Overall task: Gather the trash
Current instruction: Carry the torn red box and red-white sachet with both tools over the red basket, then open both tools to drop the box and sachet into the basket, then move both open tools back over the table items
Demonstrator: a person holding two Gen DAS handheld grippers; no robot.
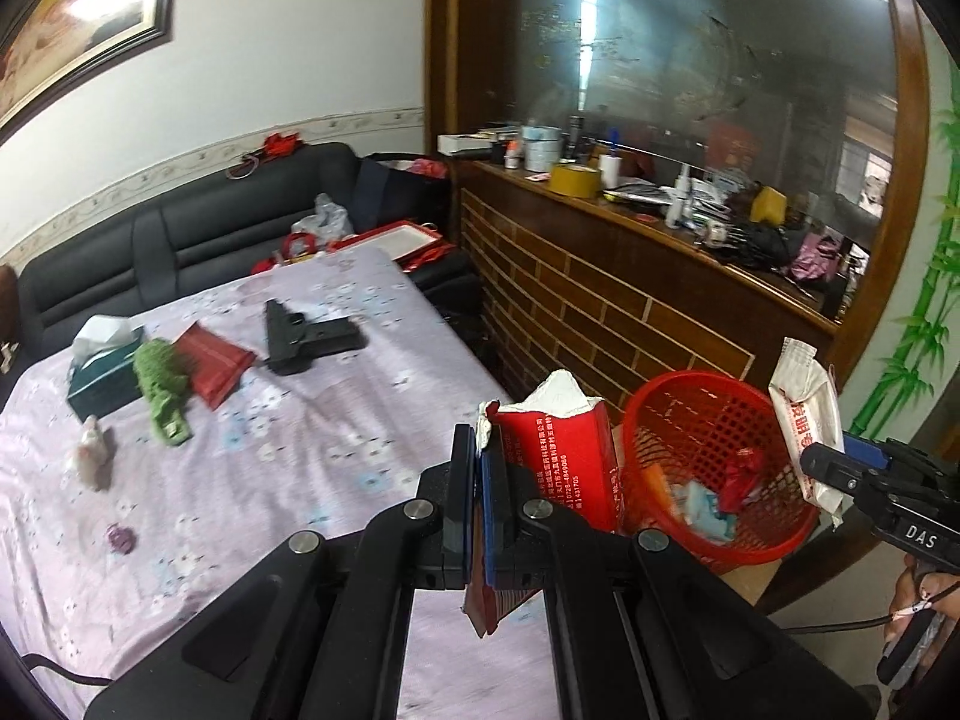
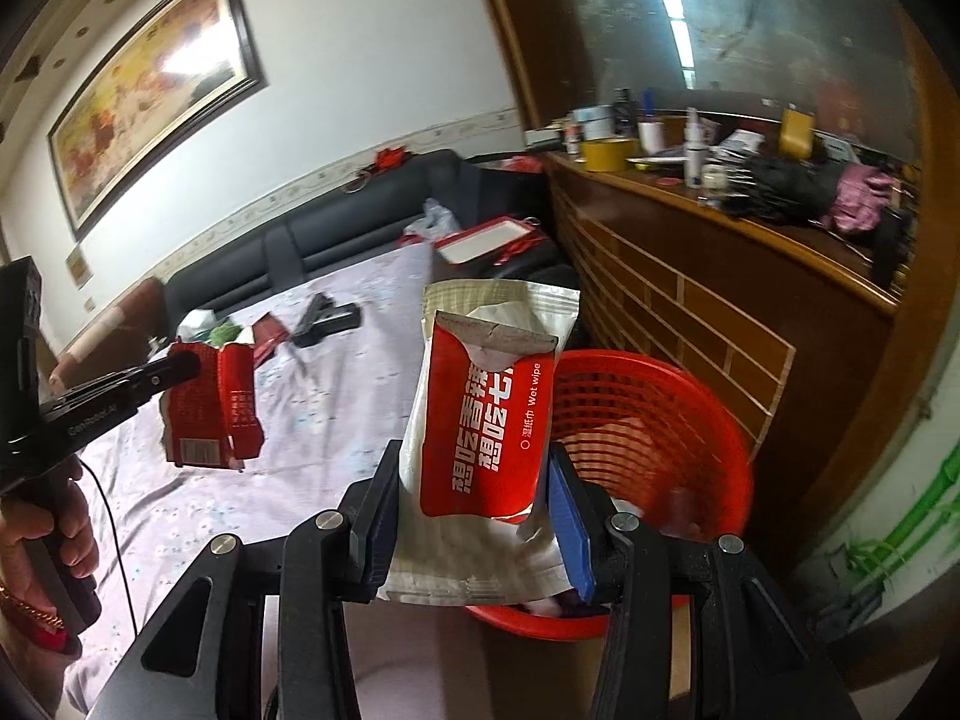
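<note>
Two trash items held above table edge, beside red mesh basket [image 1: 714,462]. Torn red packet [image 1: 558,456] pinched flat between clenched jaws of left gripper [image 1: 477,480]. Wet-wipe pouch [image 2: 486,438] clamped upright by right gripper [image 2: 474,516], over basket rim. Crumpled wrappers seen inside basket. Floral tablecloth [image 1: 240,480] spread beneath; tissue box [image 1: 102,372], black toy pistol [image 1: 306,336] left farther back.

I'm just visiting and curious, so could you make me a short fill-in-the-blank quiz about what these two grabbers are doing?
1. The left gripper pinches a torn red ____.
2. The right gripper holds a wet wipe ____.
3. The basket with trash inside is coloured ____.

Missing words: carton; packet; red
</note>
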